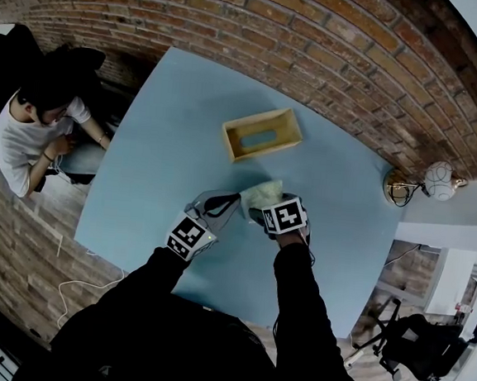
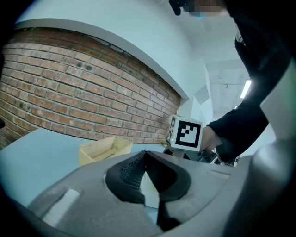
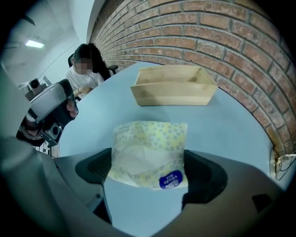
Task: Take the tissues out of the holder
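Observation:
The tissue pack (image 3: 149,152), pale yellow with a ring pattern and a blue label, lies on the blue table (image 1: 156,178), out of the holder. My right gripper (image 3: 149,170) points steeply down over it. Its jaws stand wide on either side of the pack, whose edges just reach the pads (image 3: 95,169) and look slack, not squeezed. The empty wooden holder (image 3: 171,95) stands farther back, also seen in the head view (image 1: 263,150). My left gripper (image 2: 146,155) sits just left of the pack with its tips meeting. Whether they pinch anything is hidden.
A brick wall (image 1: 333,61) runs along the table's far side. A person (image 1: 29,121) sits beyond the left edge. A round lamp (image 1: 438,180) stands at the right corner, and an office chair (image 1: 424,343) is on the floor at the lower right.

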`<state>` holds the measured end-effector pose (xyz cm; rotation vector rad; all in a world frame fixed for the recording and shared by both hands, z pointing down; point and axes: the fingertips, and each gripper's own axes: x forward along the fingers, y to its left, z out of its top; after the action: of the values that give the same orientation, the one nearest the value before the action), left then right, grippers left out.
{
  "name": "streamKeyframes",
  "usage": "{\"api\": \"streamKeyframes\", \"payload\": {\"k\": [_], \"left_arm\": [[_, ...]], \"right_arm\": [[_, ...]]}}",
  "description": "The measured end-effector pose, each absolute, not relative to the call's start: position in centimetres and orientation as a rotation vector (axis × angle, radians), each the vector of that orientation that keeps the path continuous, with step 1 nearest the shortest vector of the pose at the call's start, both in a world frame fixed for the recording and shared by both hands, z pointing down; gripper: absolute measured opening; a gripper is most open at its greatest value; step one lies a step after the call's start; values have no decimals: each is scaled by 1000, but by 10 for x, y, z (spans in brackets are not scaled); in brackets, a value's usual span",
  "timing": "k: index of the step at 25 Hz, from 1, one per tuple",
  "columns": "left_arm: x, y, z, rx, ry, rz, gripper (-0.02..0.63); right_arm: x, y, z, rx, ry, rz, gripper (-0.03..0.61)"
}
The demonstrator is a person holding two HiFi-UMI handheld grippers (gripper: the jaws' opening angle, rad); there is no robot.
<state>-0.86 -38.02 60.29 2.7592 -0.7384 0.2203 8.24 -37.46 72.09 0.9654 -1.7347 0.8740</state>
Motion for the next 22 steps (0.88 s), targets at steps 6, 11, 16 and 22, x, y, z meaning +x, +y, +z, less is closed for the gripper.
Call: {"api": "streamKeyframes", "payload": {"k": [6,11,16,22], "left_arm": [[-8,-382,591,2779,-736,206,-6],[-8,-380,582,2801,-727,214,-6],[-6,-373,569,2848,-689,237,-6],[-9,-361,557,2858,-649,262,-6]], "right_arm": [[81,-380,696,1006,-1782,857,479],[81,-384,668,1049,-1830,843,479],[78,-377,644,1115,-1922,901,477],[76,-357,617,1184,-2066,912,476]]}}
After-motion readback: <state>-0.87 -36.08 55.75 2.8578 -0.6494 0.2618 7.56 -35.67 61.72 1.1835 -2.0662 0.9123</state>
